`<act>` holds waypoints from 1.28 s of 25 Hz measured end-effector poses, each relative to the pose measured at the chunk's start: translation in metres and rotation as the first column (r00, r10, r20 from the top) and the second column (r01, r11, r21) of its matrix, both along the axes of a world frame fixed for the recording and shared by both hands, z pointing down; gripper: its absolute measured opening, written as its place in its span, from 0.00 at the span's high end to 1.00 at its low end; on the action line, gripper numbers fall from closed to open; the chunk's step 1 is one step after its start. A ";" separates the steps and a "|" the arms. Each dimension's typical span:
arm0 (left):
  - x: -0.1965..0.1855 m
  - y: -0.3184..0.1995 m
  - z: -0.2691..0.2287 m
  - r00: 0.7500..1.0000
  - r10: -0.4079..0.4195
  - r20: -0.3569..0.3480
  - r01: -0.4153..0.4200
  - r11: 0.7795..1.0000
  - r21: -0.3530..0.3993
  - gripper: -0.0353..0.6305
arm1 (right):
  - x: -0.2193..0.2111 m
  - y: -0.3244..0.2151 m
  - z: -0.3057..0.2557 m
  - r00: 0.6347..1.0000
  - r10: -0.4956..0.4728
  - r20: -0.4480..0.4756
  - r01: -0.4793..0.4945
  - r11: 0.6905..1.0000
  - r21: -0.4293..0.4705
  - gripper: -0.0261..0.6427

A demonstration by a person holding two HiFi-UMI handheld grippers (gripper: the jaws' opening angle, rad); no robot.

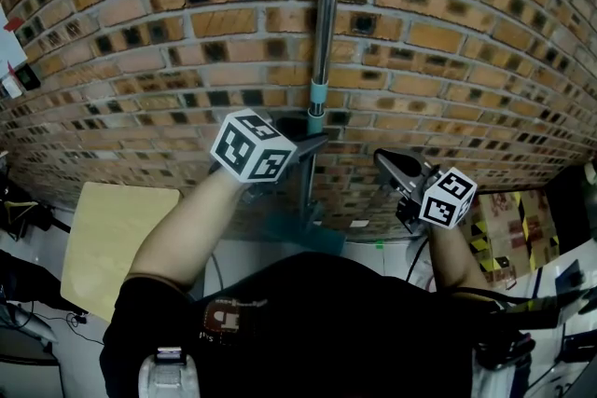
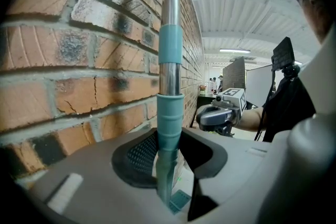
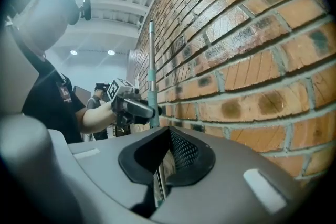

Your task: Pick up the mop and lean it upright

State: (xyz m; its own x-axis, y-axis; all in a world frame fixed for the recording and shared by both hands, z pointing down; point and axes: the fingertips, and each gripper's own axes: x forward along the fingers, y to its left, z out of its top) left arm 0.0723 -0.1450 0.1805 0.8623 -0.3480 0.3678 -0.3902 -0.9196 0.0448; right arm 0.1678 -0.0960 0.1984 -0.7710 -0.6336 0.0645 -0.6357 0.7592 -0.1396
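L gripper [image 1: 313,144] grips mop [image 1: 323,33] upright; R gripper [image 1: 384,160] closed, empty.

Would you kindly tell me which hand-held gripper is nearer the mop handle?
Left. The left hand-held gripper grips the mop handle; the right hand-held gripper, shut and empty, is off to its right, apart from it.

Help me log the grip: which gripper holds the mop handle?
The left gripper: its jaws clamp the mop handle; the right gripper is shut, empty, clear of it.
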 end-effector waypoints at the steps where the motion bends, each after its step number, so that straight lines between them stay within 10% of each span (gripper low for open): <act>1: 0.000 0.001 0.001 1.000 0.002 0.002 -0.002 1.000 0.001 0.75 | -0.004 -0.003 -0.011 1.000 -0.007 0.012 0.007 1.000 0.012 0.94; 14: 0.010 0.013 0.012 0.999 0.036 0.032 -0.036 0.999 -0.002 0.75 | -0.105 -0.023 -0.127 0.975 -0.211 -0.068 0.219 0.966 0.138 0.68; 32: 0.011 0.021 0.011 0.998 0.059 0.008 -0.059 0.998 0.005 0.75 | -0.117 -0.022 -0.125 0.970 -0.232 -0.068 0.238 0.965 0.107 0.78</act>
